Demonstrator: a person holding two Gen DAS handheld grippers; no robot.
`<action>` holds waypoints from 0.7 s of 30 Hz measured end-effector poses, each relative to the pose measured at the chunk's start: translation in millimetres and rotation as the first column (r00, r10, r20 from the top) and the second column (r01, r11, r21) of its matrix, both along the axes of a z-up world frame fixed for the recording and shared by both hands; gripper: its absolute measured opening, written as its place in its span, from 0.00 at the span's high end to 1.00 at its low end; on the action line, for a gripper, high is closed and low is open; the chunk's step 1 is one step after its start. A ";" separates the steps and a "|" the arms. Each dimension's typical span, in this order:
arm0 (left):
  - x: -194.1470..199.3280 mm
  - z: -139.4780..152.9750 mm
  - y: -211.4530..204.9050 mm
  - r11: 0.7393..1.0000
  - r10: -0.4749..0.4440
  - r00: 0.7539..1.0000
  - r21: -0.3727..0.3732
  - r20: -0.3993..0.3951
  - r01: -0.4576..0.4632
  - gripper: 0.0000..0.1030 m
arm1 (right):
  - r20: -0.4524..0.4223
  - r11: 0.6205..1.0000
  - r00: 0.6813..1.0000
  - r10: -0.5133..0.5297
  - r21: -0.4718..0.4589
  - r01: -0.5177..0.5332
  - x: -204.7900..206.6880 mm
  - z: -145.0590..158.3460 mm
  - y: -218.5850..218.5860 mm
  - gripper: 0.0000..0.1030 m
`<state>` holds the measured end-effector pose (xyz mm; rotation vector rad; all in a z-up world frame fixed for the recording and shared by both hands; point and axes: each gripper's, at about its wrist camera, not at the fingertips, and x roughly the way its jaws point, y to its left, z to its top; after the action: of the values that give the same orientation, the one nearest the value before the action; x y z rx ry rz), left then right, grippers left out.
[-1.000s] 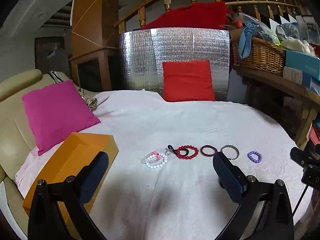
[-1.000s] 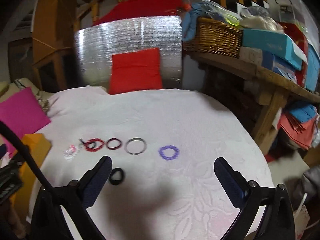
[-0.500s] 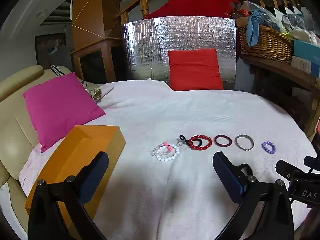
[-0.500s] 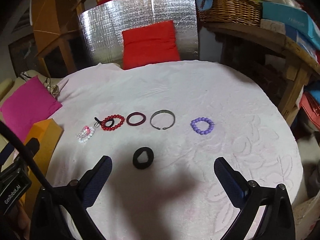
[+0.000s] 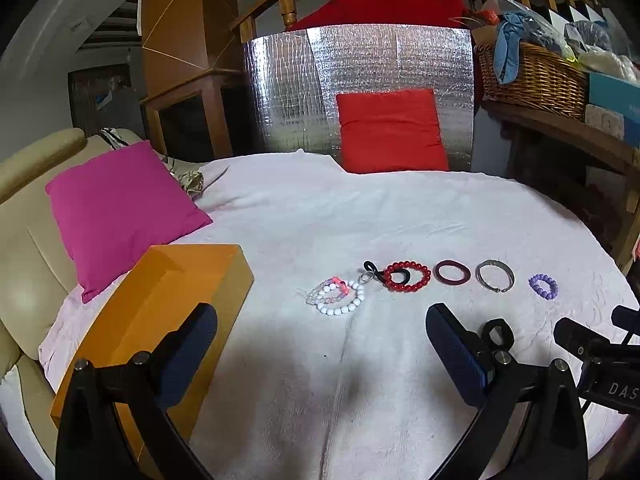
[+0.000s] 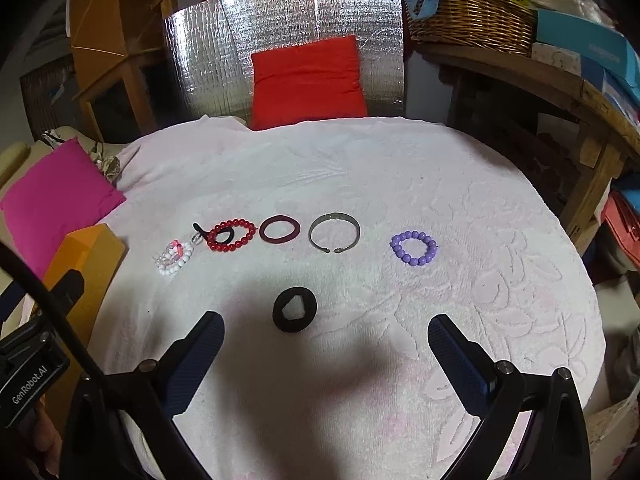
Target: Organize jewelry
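A row of jewelry lies on the pale pink cloth (image 6: 360, 168): white and pink bead bracelets (image 5: 336, 296) (image 6: 174, 256), a red bead bracelet (image 5: 407, 276) (image 6: 232, 235) over a black loop, a maroon ring band (image 5: 452, 272) (image 6: 279, 229), a metal bangle (image 5: 495, 275) (image 6: 334, 233) and a purple bead bracelet (image 5: 543, 286) (image 6: 413, 248). A black hair tie (image 6: 294, 309) (image 5: 497, 332) lies alone nearer me. My left gripper (image 5: 320, 356) stands open above the cloth, short of the white beads. My right gripper (image 6: 324, 360) is open too, just behind the black hair tie.
An orange box (image 5: 160, 304) sits at the cloth's left edge beside a magenta cushion (image 5: 116, 208). A red cushion (image 5: 392, 132) leans on a silver foil panel (image 5: 360, 80) at the back. A wooden shelf with a wicker basket (image 6: 472, 12) runs along the right.
Both grippers have drawn nearer and tilted down toward the cloth; the jewelry row now sits larger and more central. The black hair tie has come fully into the right wrist view.
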<state>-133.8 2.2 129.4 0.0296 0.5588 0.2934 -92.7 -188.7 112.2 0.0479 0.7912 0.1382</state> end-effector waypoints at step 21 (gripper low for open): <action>8.6 -8.6 -3.5 1.000 -0.009 0.999 0.001 -0.034 0.009 0.00 | -0.019 1.000 1.000 -0.001 0.018 0.002 1.9 -2.6 -3.9 0.00</action>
<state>-125.1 -1.3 120.8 0.0380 0.5918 0.2846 -90.8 -192.6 109.6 0.0674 0.8093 0.1439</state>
